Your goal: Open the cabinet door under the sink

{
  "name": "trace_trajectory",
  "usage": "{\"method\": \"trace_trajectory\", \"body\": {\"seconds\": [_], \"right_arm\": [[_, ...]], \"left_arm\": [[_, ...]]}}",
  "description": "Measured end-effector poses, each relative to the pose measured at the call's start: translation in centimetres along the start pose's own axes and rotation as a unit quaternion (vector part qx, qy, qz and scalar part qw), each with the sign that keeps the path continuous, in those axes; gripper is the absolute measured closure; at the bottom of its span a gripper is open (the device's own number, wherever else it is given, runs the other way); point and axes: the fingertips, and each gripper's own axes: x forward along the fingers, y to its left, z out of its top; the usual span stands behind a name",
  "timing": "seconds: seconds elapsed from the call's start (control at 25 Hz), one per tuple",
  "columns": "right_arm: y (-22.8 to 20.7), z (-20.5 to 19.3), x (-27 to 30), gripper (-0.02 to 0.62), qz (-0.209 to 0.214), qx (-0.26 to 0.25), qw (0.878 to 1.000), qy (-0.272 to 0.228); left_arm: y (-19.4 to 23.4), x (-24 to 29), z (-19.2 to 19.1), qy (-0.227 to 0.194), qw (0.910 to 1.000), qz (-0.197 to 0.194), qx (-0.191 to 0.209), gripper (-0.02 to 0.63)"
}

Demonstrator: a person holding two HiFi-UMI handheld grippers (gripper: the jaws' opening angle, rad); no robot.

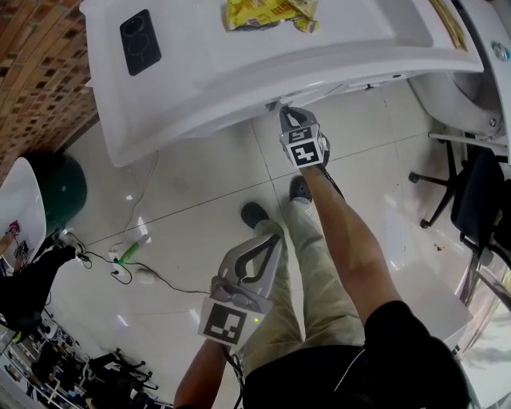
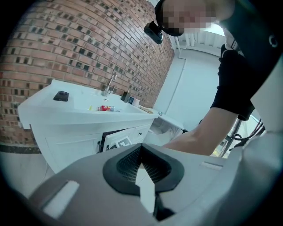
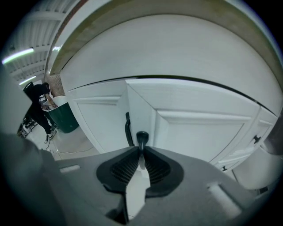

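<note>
The white cabinet door [image 3: 199,128] under the sink counter [image 1: 239,80] stands slightly ajar, its edge showing in the right gripper view. My right gripper [image 3: 141,151] is shut on the door's black handle [image 3: 142,136], whose knob end sticks out past the pads. In the head view the right gripper [image 1: 286,113] reaches under the counter's front edge. My left gripper [image 1: 270,233] hangs lower, well back from the cabinet above the floor. The left gripper [image 2: 142,148] has its tips together with nothing between them. From there the ajar door [image 2: 126,137] shows.
A second black handle [image 3: 127,130] sits just left of the held one. On the counter lie a black device [image 1: 140,41] and a yellow packet [image 1: 267,12]. A green bin [image 1: 65,188] stands left, cables [image 1: 120,264] cross the floor, an office chair [image 1: 467,192] stands right.
</note>
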Motion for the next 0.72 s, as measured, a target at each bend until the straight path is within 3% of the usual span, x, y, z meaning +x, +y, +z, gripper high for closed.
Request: {"method": "trace_trajectory", "body": {"seconds": [0.72], "right_arm": [[0.3,-4.1,-4.3,0.566,0.017,-0.010,1.000,-0.011]], "left_arm": [[-2.3,1.8,0.4,0.038,0.9960,-0.073,0.037,0.590]]}}
